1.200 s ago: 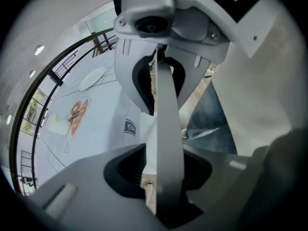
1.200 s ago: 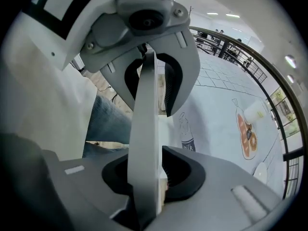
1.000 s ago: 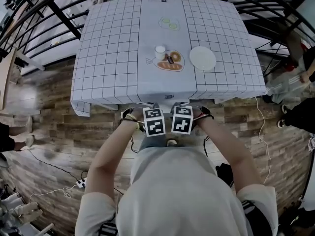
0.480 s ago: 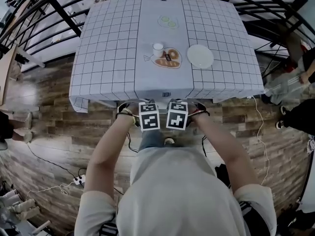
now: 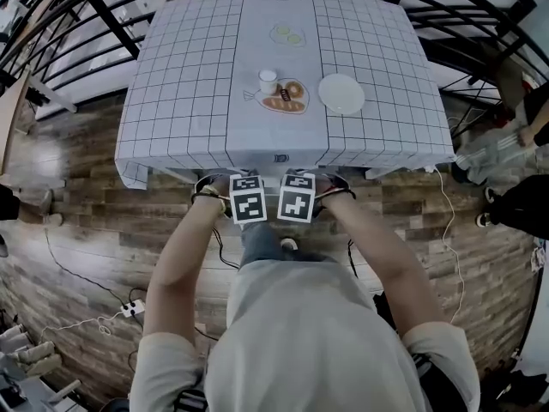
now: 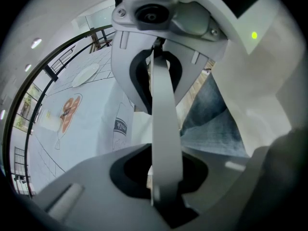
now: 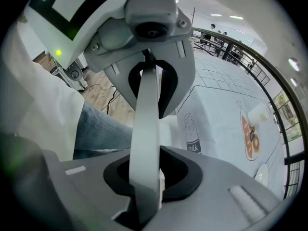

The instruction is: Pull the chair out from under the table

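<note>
The chair shows only as a pale grey back rail (image 6: 163,124) (image 7: 144,129); in the head view the rest is hidden under the checked tablecloth (image 5: 189,101). Both grippers sit side by side at the table's near edge, pointing down. The left gripper (image 5: 248,204) (image 6: 163,177) has just been closing its jaws and now has the rail clamped between its dark pads. The right gripper (image 5: 296,202) (image 7: 147,177) is shut on the same rail a little further along. Each gripper view also shows the other gripper on the rail.
On the table stand a white plate (image 5: 340,93) and a small cup (image 5: 268,81) beside a printed bread picture. A black railing (image 5: 111,24) curves behind the table. Cables and a power strip (image 5: 129,309) lie on the wooden floor. People stand at the right (image 5: 515,204).
The table and both grippers have drifted slightly up and left in the head view together. The grippers keep their place at the table's near edge.
</note>
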